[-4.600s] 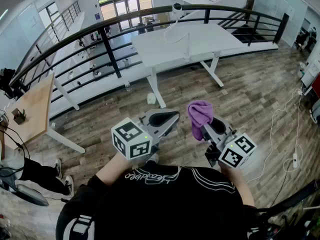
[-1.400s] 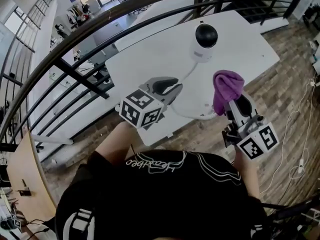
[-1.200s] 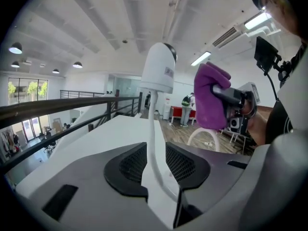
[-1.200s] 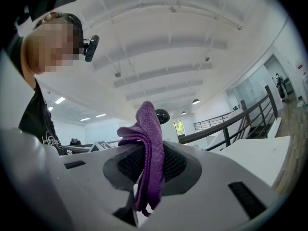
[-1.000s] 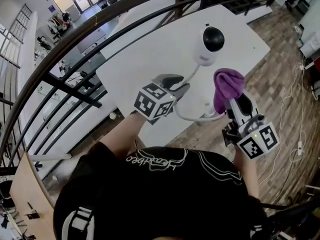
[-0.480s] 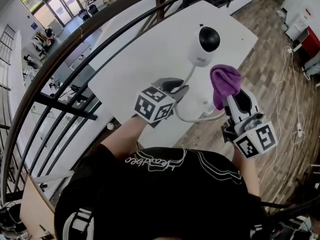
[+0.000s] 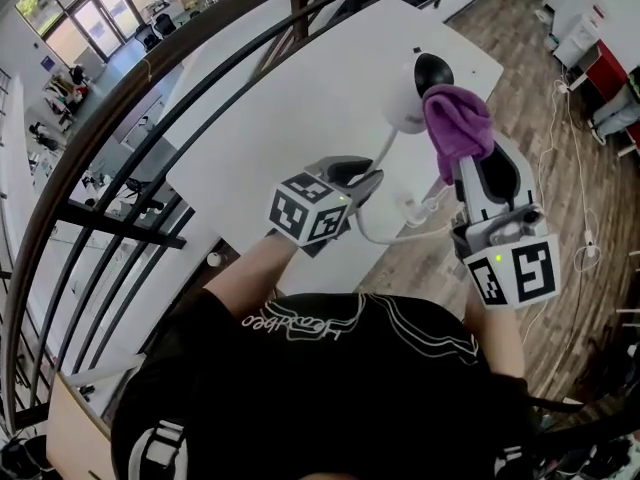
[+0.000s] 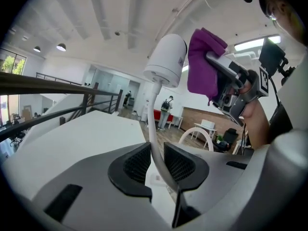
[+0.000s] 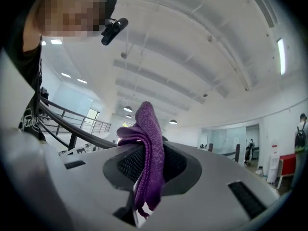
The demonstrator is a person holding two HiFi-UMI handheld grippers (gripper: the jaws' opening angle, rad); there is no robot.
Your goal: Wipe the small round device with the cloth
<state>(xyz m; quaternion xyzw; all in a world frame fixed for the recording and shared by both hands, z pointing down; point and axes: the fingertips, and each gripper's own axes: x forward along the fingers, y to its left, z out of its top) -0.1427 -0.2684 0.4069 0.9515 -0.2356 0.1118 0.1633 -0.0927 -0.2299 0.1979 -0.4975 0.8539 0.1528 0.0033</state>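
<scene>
The small round device [image 7: 410,96] is a white head with a black dome on a thin white neck [image 7: 384,154] above the white table [image 7: 290,98]. My left gripper [image 7: 363,181] has just been closing and is shut on that neck [image 8: 153,129], pads on either side of it. My right gripper [image 7: 470,156] is shut on a bunched purple cloth [image 7: 458,120]. It holds the cloth up against the right side of the head. In the left gripper view the cloth [image 8: 202,66] sits right beside the head [image 8: 168,59]. The right gripper view shows only cloth [image 9: 149,146] between the pads.
A dark metal railing [image 7: 150,78] curves past the table's far side, with a drop to a lower floor behind it. A white cable [image 7: 400,234] loops off the table's near edge. Wooden floor with cords [image 7: 585,253] lies to the right.
My right gripper has risen with the cloth from beside the neck up to the device's head. The left gripper stays at the neck, now shut on it.
</scene>
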